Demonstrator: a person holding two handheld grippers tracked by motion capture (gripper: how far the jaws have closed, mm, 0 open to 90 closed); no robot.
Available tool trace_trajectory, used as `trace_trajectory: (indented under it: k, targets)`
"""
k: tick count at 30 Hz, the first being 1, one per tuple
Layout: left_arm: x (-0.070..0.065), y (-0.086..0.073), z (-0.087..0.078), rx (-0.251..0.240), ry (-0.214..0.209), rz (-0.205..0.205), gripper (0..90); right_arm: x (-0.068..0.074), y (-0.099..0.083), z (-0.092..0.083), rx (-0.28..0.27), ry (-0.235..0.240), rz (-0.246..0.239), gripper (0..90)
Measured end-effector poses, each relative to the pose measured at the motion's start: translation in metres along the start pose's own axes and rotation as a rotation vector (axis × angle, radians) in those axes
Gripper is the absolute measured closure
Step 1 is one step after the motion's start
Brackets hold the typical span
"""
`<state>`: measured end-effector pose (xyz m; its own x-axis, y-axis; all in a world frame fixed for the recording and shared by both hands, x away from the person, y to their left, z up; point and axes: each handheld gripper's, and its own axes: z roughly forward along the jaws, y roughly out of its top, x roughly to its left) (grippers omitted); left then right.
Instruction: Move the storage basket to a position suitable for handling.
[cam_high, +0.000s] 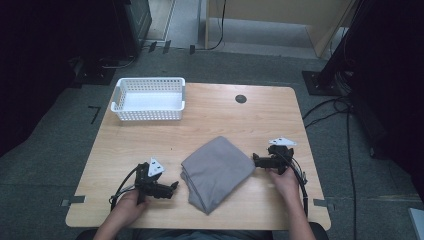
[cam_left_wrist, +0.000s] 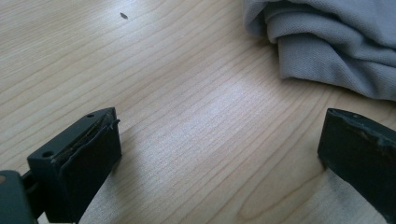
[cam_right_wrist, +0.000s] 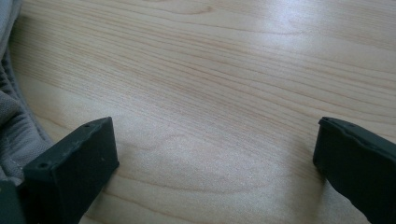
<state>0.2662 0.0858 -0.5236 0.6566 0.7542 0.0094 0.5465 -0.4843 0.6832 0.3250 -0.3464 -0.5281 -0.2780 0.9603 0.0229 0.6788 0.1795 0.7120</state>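
The cloth (cam_high: 217, 171), grey and folded, lies near the front middle of the worktop (cam_high: 220, 115), between my two tongs. From above I see its whole outline, a tilted rectangle with one corner pointing to 12 o'clock and a stacked corner at 6 o'clock. The left gripper view gives me what the high view cannot: the layered, rolled edges of the cloth (cam_left_wrist: 327, 42) at 1 o'clock, well ahead of the jaws, with bare wood between them and a small dark speck (cam_left_wrist: 124, 16) on the wood at 11 o'clock. The right gripper view shows the cloth (cam_right_wrist: 14, 121) only as a bunched edge at 9 o'clock, right beside the left-hand jaw; whether it touches I cannot tell.

My left tongs (cam_high: 173, 187) sit at 8 o'clock from the cloth, jaws apart and gripping nothing, pointing toward it at 3 o'clock, the hand (cam_high: 131, 200) wrapped round the handle from below. My right tongs (cam_high: 255, 159) lie at 3 o'clock from the cloth, just off its corner, jaws wide and gripping nothing, pointing at 9 o'clock, with the hand (cam_high: 285, 181) behind.

A white basket (cam_high: 148, 98) stands at 11 o'clock, well apart.
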Motion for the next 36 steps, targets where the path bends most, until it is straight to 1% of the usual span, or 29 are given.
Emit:
trace_trajectory:
  k: [16, 30, 32, 34, 35, 36]
  targets:
    - [-0.0001, 0.0001, 0.0002, 0.0, 0.0, -0.001, 0.0, 0.0021, 0.0006, 0.0005, 0.0, -0.005, 0.009, 0.0]
    - [-0.0001, 0.0001, 0.0002, 0.0, 0.0, -0.001, 0.0, 0.0026, 0.0004, 0.0001, -0.003, 0.0, 0.005, 0.6]
    - [-0.0001, 0.0002, 0.0002, 0.001, 0.0, 0.0, 0.0, 0.0027, 0.0002, -0.0002, -0.007, 0.001, 0.001, 3.0]
    - [-0.0001, 0.0001, 0.0002, 0.0, 0.0, -0.001, 0.0, 0.0037, -0.0006, -0.0034, -0.022, 0.01, -0.004, 15.2]
    - [-0.0001, 0.0001, 0.0002, 0.0, 0.0, -0.001, 0.0, 0.0037, -0.0006, -0.0034, -0.022, 0.01, -0.004, 15.2]
    - [0.0, 0.0002, 0.0002, 0.0, 0.0, 0.0, 0.0, 0.0045, -0.0002, -0.0057, -0.021, 0.014, -0.009, 19.4]
